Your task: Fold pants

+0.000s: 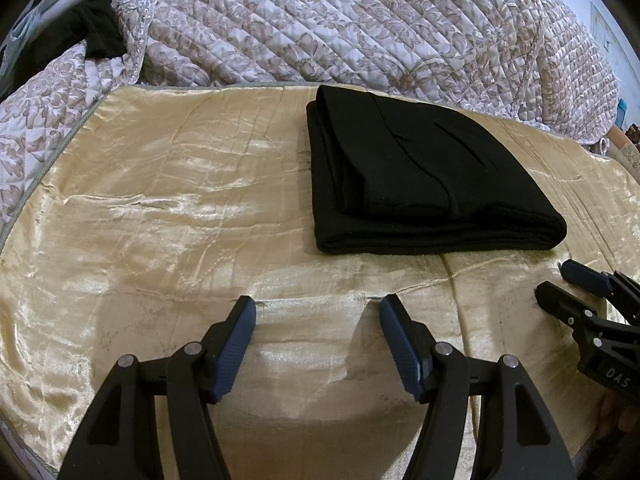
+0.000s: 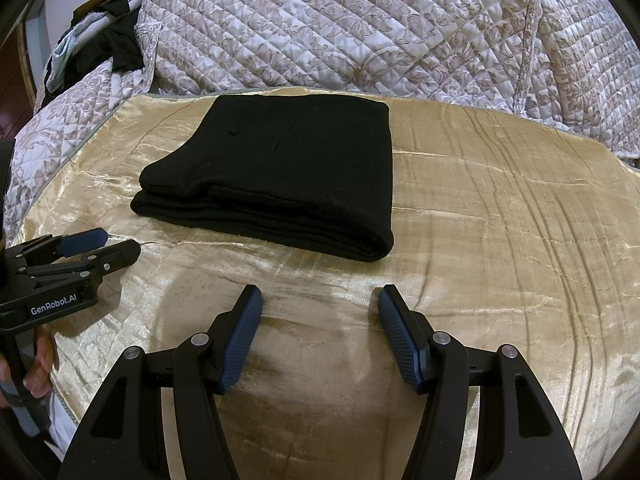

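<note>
Black pants (image 1: 416,176) lie folded into a compact stack on a shiny gold cloth (image 1: 160,208), right of centre in the left wrist view. The same pants (image 2: 280,176) show left of centre in the right wrist view, resting on the gold cloth (image 2: 500,220). My left gripper (image 1: 318,308) hovers open over bare cloth, short of the stack's near edge, nothing between its blue pads. My right gripper (image 2: 320,298) is open too, just short of the stack and apart from it. Each gripper appears in the other's view: the right gripper (image 1: 556,284) at the right edge, the left gripper (image 2: 116,244) at the left edge.
A quilted floral bedspread (image 2: 360,28) is bunched up behind the gold cloth. Dark and pale-blue clothes (image 2: 116,44) lie heaped at the far left. A hand (image 2: 40,368) grips the left gripper's handle. The cloth's piped edge (image 1: 76,128) curves along the left.
</note>
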Demonstrator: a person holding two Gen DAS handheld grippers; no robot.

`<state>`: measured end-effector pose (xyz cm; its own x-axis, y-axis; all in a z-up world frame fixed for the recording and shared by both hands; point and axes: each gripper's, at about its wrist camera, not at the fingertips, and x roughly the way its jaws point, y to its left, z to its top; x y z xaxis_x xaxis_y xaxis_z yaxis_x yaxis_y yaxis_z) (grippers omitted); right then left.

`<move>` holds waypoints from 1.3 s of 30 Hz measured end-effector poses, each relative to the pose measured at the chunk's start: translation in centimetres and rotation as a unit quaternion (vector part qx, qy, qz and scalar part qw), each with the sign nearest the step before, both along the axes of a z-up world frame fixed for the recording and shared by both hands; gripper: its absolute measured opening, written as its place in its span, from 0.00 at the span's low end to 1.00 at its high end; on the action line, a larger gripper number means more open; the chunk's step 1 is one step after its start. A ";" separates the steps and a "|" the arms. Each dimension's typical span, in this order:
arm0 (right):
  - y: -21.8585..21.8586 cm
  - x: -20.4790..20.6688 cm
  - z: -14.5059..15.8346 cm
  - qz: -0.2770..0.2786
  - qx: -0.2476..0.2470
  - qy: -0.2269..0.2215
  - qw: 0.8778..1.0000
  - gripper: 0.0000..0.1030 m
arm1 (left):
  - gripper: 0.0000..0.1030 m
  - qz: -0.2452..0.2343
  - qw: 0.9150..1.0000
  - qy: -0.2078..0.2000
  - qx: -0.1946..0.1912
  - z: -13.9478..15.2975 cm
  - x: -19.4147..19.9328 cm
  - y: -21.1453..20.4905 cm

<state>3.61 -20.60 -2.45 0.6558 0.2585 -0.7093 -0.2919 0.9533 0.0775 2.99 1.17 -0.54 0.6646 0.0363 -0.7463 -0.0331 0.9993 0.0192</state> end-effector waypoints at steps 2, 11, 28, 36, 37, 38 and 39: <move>0.0 0.0 0.0 0.000 0.000 0.000 1.000 0.59 | 0.66 0.000 1.000 0.000 0.001 0.0 0.0 0.0; 0.0 -0.1 -0.1 0.000 0.000 0.000 1.000 0.59 | 0.66 0.000 1.000 0.001 0.000 0.0 0.0 -0.1; 0.1 -0.1 -0.1 -0.001 0.000 -0.001 1.000 0.59 | 0.66 -0.001 1.000 0.001 0.004 -0.1 -0.1 -0.3; 0.1 -0.1 -0.1 -0.001 0.000 -0.001 1.000 0.59 | 0.67 -0.001 1.000 0.001 0.004 -0.1 -0.1 -0.2; 0.1 -0.1 -0.1 -0.001 0.000 -0.001 1.000 0.59 | 0.67 -0.001 1.000 0.001 0.004 -0.1 -0.1 -0.2; 0.1 -0.1 -0.1 -0.001 -0.001 -0.001 1.000 0.59 | 0.67 -0.001 1.000 0.001 0.005 -0.1 -0.2 -0.3; 0.1 -0.1 -0.1 -0.001 -0.001 -0.001 1.000 0.59 | 0.67 -0.001 1.000 0.001 0.005 -0.1 0.0 -0.2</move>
<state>3.50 -20.48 -2.58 0.6574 0.2566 -0.7085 -0.2904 0.9539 0.0760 2.96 0.93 -0.61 0.6629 0.0416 -0.7476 -0.0307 0.9991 0.0284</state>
